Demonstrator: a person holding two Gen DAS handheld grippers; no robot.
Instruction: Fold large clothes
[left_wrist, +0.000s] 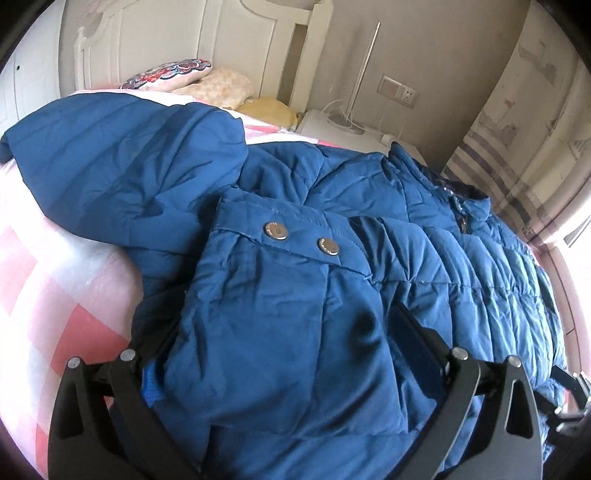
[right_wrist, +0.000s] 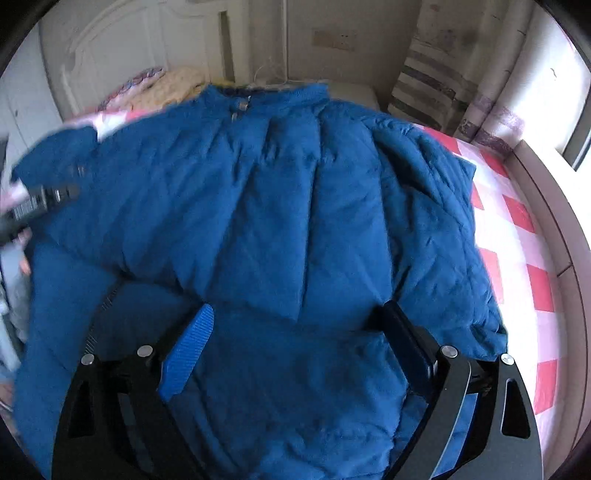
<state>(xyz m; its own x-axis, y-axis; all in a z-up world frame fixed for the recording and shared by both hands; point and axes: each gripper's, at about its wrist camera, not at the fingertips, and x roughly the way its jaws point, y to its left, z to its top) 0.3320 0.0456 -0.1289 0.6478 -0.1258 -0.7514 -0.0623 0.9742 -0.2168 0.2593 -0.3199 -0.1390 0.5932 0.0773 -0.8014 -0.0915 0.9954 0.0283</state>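
Note:
A blue quilted jacket (right_wrist: 280, 192) lies spread on a bed with a pink checked sheet (right_wrist: 517, 236), its collar (right_wrist: 240, 103) toward the headboard. In the left wrist view a sleeve with two metal snaps (left_wrist: 303, 238) lies folded across the jacket's body. It fills the gap between the fingers of my left gripper (left_wrist: 280, 325), which is shut on it, and the fabric hides the left finger. My right gripper (right_wrist: 297, 310) hovers open over the jacket's lower part, with nothing pinched between its blue pad (right_wrist: 188, 350) and black finger (right_wrist: 402, 332).
Pillows (left_wrist: 173, 75) lie against a white headboard (left_wrist: 155, 33). A white nightstand (left_wrist: 332, 125) with a lamp and cables stands beside the bed, under wall sockets (left_wrist: 397, 90). Striped curtains (left_wrist: 517, 147) and a window are on the right. A hand with a black tool (right_wrist: 37, 201) shows at the left edge.

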